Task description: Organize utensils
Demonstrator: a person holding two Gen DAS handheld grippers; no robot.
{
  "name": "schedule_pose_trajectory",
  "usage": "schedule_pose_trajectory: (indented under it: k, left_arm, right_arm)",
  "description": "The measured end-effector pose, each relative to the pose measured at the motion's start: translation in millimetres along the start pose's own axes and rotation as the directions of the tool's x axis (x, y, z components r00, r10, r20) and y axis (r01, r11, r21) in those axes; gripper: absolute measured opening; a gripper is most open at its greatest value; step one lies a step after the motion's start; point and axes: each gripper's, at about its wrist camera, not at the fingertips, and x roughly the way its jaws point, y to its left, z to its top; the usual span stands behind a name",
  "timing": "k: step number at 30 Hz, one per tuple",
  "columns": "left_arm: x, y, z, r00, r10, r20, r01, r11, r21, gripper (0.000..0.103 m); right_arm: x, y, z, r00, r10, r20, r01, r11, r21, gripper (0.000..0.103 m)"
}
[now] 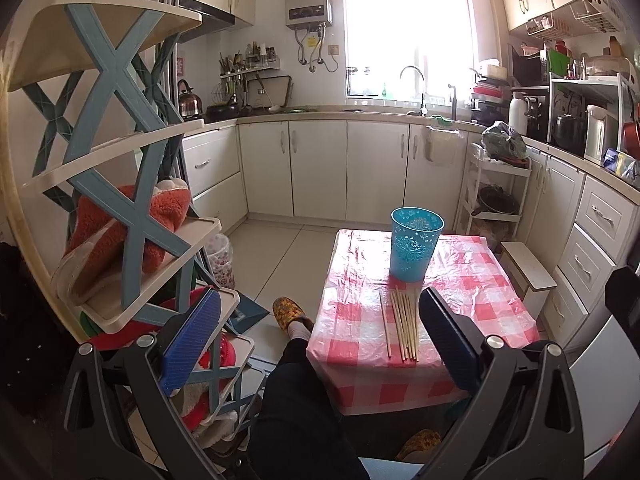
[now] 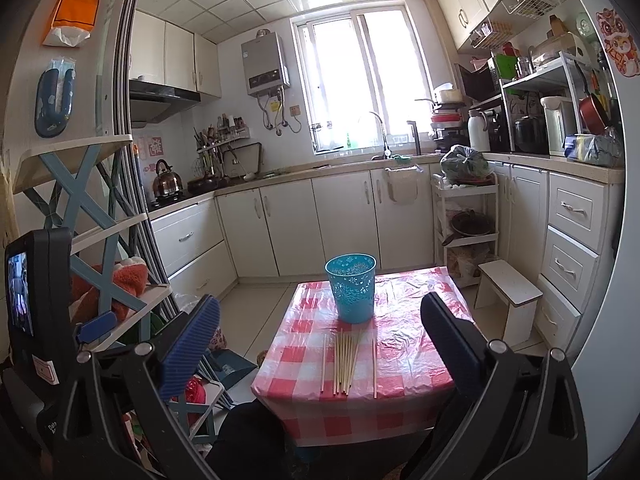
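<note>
OK, left wrist view first: your left gripper (image 1: 320,336) is spread wide, nothing between the fingers, held off the near edge of the table (image 1: 496,280) w/ the red-white check cloth. Chopsticks (image 1: 402,326) lie flat near the near edge, running near-to-far; most bunched side by side, one stick a bit apart on the left of the bunch. Blue cup (image 1: 416,248) stands upright past them, toward the far edge, roughly mid-width, apart from the sticks' far tips. Your leg in dark trousers and a yellow slipper (image 1: 289,312) show just off the table's left edge. Blue-frame shelf rack (image 1: 132,216) w/ an orange fleece item fills the left side.

Right wrist view: your right gripper (image 2: 320,336) is also spread wide, holding nothing, off the near edge. Same layout: chopsticks (image 2: 346,362) flat by the near edge, main bunch in the middle, one loose stick each side. Blue cup (image 2: 353,287) upright beyond them, close to the tips; can't tell if touching. White stool (image 2: 508,292) sits on the floor by the table's right edge.
</note>
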Motion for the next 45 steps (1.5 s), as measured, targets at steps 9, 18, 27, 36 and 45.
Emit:
schedule_pose_trajectory:
  k: [9, 18, 27, 36, 45]
  left_arm:
    - [10.6, -2.2, 0.1, 1.000, -0.003, -0.021, 0.004, 1.000, 0.008, 0.095]
    - [61.4, -7.1, 1.6, 0.995, -0.047, -0.086, 0.049, 0.999, 0.022, 0.095]
    - [171.0, -21.0, -21.9, 0.956, -0.081, -0.281, 0.092, 0.995, 0.025, 0.095]
    - [271.6, -44.6, -45.4, 0.914, -0.085, -0.396, 0.103, 0.994, 0.023, 0.095]
    - [363.2, -66.3, -61.2, 0.865, -0.113, -0.489, 0.111, 0.993, -0.033, 0.095]
  right_arm:
    - [7.2, -6.2, 2.7, 1.000, 0.000, 0.004, 0.000, 1.000, -0.003, 0.096]
    - [53.1, -19.2, -0.2, 0.999, 0.012, -0.043, -0.010, 0.999, 0.048, 0.096]
    - [191.5, -61.3, -48.5, 0.954, -0.052, -0.296, 0.085, 0.992, 0.098, 0.096]
    - [321.2, -82.9, -112.0, 0.818, -0.053, -0.573, 0.119, 0.990, 0.078, 0.072]
    - [390.9, -80.2, -146.9, 0.760, -0.011, -0.649, 0.066, 0.996, 0.061, 0.024]
